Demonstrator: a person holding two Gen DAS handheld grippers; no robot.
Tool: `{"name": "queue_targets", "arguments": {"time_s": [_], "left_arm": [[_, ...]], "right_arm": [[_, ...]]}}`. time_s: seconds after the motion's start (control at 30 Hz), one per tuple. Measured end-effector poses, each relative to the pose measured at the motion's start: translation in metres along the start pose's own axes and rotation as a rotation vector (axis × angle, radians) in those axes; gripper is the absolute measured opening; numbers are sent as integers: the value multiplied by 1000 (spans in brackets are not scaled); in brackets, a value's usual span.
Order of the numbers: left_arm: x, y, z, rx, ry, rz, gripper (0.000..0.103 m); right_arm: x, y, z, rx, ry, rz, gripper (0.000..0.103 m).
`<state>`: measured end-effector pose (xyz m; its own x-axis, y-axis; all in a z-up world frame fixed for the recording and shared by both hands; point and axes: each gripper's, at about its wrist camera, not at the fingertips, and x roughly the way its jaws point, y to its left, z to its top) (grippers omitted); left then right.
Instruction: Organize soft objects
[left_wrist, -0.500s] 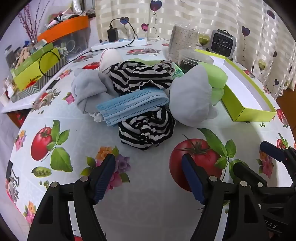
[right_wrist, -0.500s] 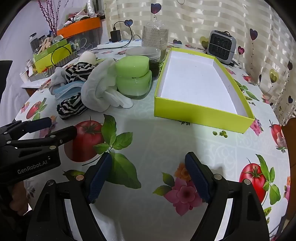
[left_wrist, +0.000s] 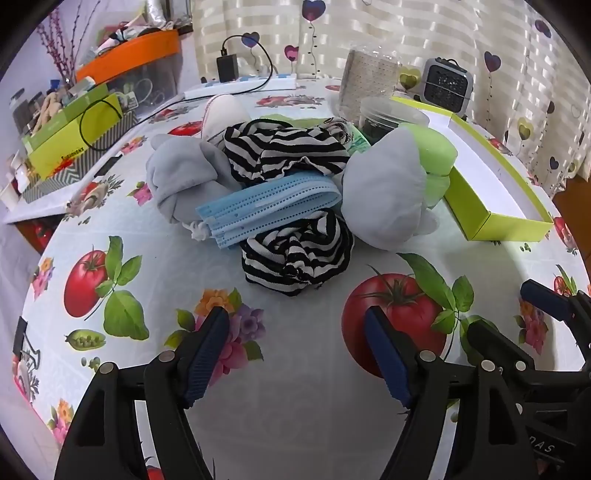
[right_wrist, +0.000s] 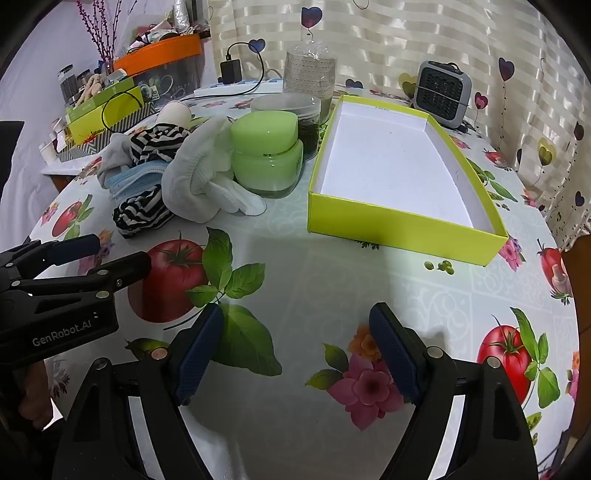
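While both your grippers, left (left_wrist: 295, 350) and right (right_wrist: 291, 347), hover with fingers spread and empty, the sock pile (left_wrist: 295, 251) sits mid-counter; grabbing carelessly may snag the mask (left_wrist: 269, 206) too.

We see both views bright, evenly lit, daylight-ish thru the curtain (right_wrist: 424, 33) at the back; its stripes shine w/ glare. Strong fisheye in both: table (left_wrist: 295, 424) edge bows, black vignette at corners. Soft shadow on the cloth below the box (right_wrist: 402, 229) in right view, and a faint one under the striped cloth (left_wrist: 295, 258) in left view. Mild glare on the green jar (right_wrist: 264, 129) lid. Center sharp, no motion blur; clutter at far left edge squeezed, softer. Fingers (left_wrist: 205, 350) at bottom dark, little detail, slightly soft.
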<state>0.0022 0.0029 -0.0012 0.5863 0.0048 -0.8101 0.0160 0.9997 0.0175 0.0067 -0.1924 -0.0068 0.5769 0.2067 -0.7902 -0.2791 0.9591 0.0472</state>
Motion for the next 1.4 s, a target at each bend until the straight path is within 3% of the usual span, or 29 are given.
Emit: {"name": "queue_targets", "arguments": {"time_s": [1.4], "left_arm": [[0,6,-5,-8,19,10,83]], "right_arm": [[-2,0,-2,-10,-9,8,82]]}}
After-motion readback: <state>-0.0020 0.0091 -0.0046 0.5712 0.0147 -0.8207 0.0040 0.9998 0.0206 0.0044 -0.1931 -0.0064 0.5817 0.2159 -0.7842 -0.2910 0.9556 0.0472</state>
